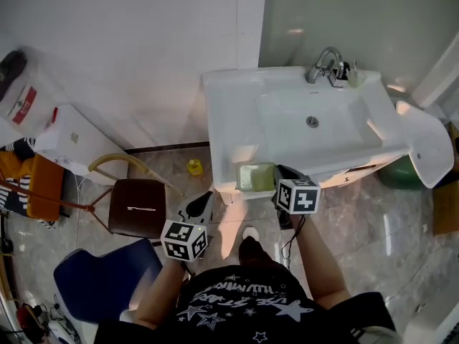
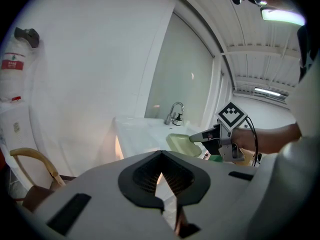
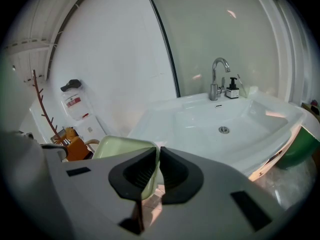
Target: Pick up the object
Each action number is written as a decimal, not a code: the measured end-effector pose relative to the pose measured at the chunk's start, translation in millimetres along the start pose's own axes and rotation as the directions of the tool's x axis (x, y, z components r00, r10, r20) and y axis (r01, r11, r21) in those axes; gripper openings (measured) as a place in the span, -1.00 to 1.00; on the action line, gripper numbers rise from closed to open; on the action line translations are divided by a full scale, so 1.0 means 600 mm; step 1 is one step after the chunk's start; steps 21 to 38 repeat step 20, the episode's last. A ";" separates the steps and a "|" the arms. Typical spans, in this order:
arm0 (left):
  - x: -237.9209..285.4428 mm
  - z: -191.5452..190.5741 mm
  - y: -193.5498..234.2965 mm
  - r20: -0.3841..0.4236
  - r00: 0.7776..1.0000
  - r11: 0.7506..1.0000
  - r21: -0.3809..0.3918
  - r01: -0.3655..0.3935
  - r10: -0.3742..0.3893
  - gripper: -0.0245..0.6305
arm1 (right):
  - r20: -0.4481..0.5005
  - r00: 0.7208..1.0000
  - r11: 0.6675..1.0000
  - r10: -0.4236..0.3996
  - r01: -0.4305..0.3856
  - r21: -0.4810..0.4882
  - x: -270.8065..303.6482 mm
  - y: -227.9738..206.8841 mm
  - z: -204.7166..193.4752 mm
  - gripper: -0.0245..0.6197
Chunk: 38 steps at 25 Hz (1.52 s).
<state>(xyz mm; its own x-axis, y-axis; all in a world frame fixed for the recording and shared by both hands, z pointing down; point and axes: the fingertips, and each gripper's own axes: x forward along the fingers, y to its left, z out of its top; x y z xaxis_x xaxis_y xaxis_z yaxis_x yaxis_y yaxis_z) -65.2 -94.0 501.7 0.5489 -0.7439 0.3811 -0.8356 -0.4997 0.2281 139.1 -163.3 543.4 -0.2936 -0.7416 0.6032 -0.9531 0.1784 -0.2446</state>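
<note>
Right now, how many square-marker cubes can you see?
2: one cube on the left gripper, near the brown chair; the other on the right gripper, which clamps the green dish by the sink.

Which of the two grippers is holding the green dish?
The right gripper: its jaws pinch the green dish rim; the left gripper is shut and empty.

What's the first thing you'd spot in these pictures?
The big white sink against the wall, with a shiny tap at its back. At its front corner the right tool pinches the rim of a pale green dish. The left tool is shut and empty.
</note>
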 end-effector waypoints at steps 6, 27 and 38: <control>-0.058 -0.012 -0.009 0.023 0.999 0.999 0.017 0.028 -0.028 -0.88 | 0.020 0.999 1.000 -0.026 0.026 -0.005 -0.053 0.037 -0.031 -0.83; -0.218 -0.102 -0.015 -0.003 1.000 0.999 0.034 0.022 -0.022 -0.88 | 0.031 0.998 0.999 -0.049 0.049 0.010 -0.159 0.137 -0.159 -0.83; -0.218 -0.102 -0.015 -0.003 1.000 0.999 0.034 0.022 -0.022 -0.88 | 0.031 0.998 0.999 -0.049 0.049 0.010 -0.159 0.137 -0.159 -0.83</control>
